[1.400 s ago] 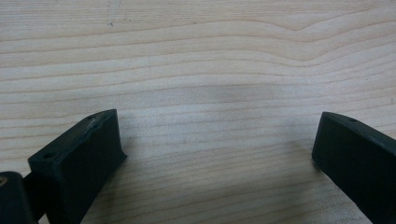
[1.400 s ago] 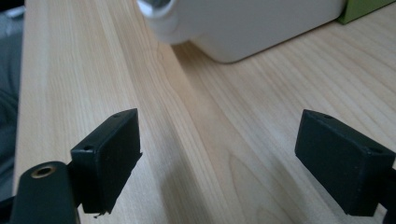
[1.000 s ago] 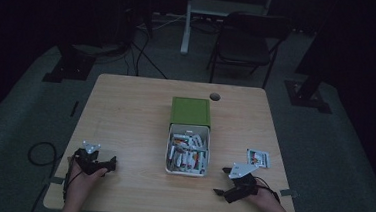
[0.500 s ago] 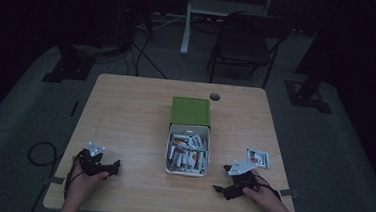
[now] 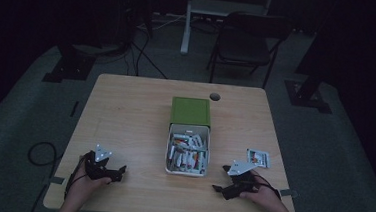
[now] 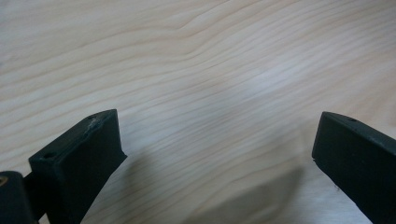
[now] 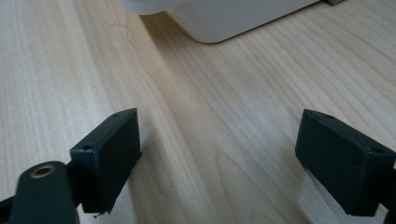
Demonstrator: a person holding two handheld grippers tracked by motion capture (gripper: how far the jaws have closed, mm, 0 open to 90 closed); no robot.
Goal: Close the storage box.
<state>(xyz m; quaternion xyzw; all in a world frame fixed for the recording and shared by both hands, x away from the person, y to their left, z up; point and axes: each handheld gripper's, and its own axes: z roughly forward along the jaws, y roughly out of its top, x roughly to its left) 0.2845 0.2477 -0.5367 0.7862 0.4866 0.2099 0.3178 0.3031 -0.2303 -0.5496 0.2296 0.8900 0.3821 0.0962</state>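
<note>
High view had both grippers parked low on the table point(image 5: 125, 111), near its front edge. Starting at the left front corner, the left gripper point(image 5: 119, 171) rested in the person's left hand point(image 5: 82, 186), nose aimed right toward the middle; in the left gripper view point(image 6: 215, 154) its jaws stood spread wide over nothing but bare wood grain. Moving right, the white box point(image 5: 186, 172) sat at the centre of the table, long axis running from the front edge toward the far edge, packed with small packets point(image 5: 186, 153). Its green lid point(image 5: 190, 110) lay flat just beyond it, touching the far end. A round cable hole point(image 5: 215, 96) showed near the far edge. Further right, the right gripper point(image 5: 219, 188) lay in the right hand point(image 5: 262, 194), pointing left at the box's near right corner. In the right gripper view point(image 7: 217, 149) the jaws were released, gaping, and the box's pale wall point(image 7: 219, 18) loomed straight ahead, near, with clear table between. My call: the right gripper was the closer one, and nothing blocked its path. A loose packet point(image 5: 258, 157) sat by the right edge, just behind that gripper.
</note>
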